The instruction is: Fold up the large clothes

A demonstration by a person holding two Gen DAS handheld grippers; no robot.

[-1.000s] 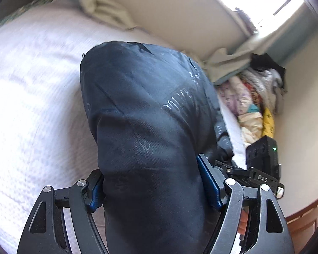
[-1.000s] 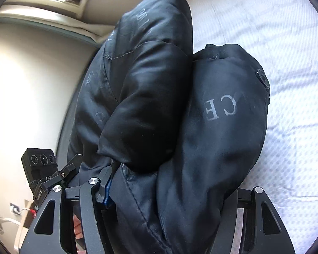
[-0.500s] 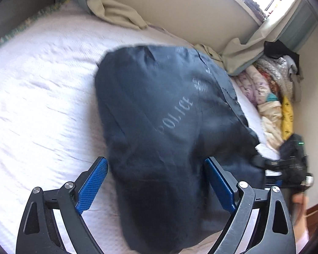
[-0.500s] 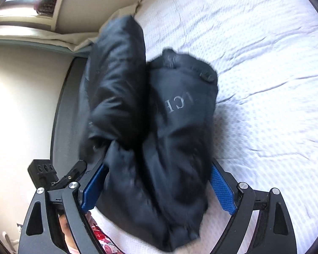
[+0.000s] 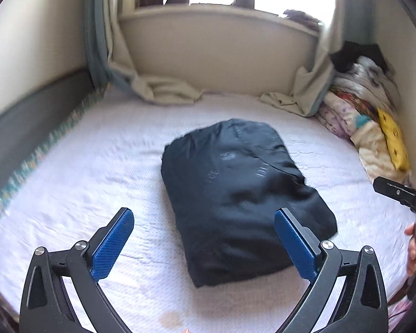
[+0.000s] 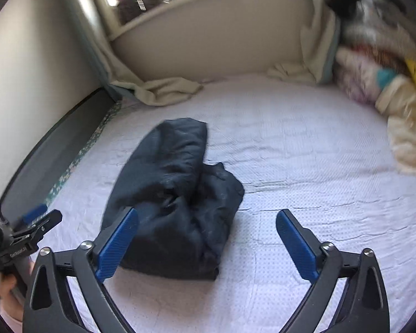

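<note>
A dark navy jacket (image 5: 235, 194) lies folded into a thick bundle on the white bedspread (image 5: 97, 172); it also shows in the right wrist view (image 6: 177, 199). My left gripper (image 5: 203, 222) is open and empty, raised above the bundle's near end. My right gripper (image 6: 206, 223) is open and empty, above the bed with its left pad over the bundle's near left edge. The other gripper's body shows at the right edge of the left wrist view (image 5: 402, 194) and at the left edge of the right wrist view (image 6: 22, 238).
A pile of mixed clothes (image 5: 363, 111) sits at the bed's far right corner. Cream curtains (image 5: 163, 88) drape onto the bed below the window sill. A dark bed frame (image 5: 27, 116) runs along the left wall.
Both grippers opened and let go of the jacket, then drew back and up. The jacket dropped onto the bed and now lies as a folded bundle.
</note>
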